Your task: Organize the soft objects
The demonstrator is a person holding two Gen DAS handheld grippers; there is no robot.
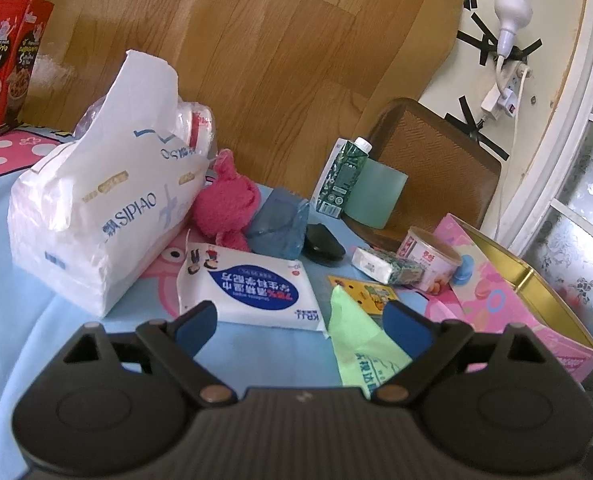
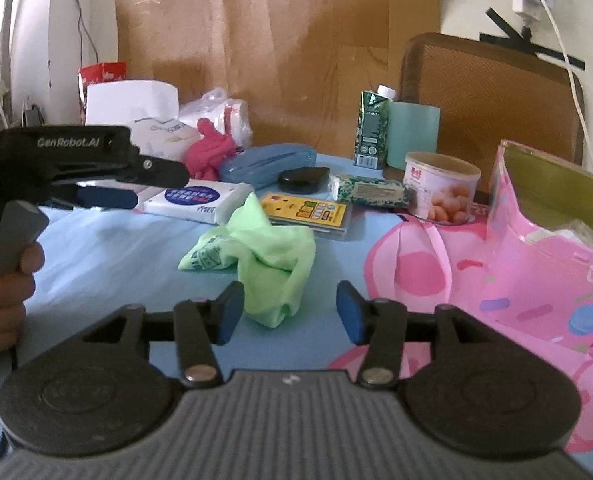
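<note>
A crumpled light green bag (image 2: 262, 256) lies on the blue cloth; it also shows in the left wrist view (image 1: 362, 344). My right gripper (image 2: 290, 314) is open, its blue pads on either side of the bag's near end. My left gripper (image 1: 302, 320) is open and empty, just before a white wet-wipes pack (image 1: 252, 288), and is seen from the side in the right wrist view (image 2: 108, 196). A pink plush toy (image 1: 228, 204) lies behind the wipes, beside a big white tissue pack (image 1: 96, 216). A small tissue packet (image 2: 370, 192) lies further back.
An open pink tin box (image 2: 544, 248) stands at the right. A can (image 2: 440, 188), a green carton (image 2: 372, 132), a black mouse-like object (image 2: 302, 180), a blue case (image 2: 266, 162) and a yellow card (image 2: 308, 212) lie behind. A red snack box (image 1: 10, 64) stands far left.
</note>
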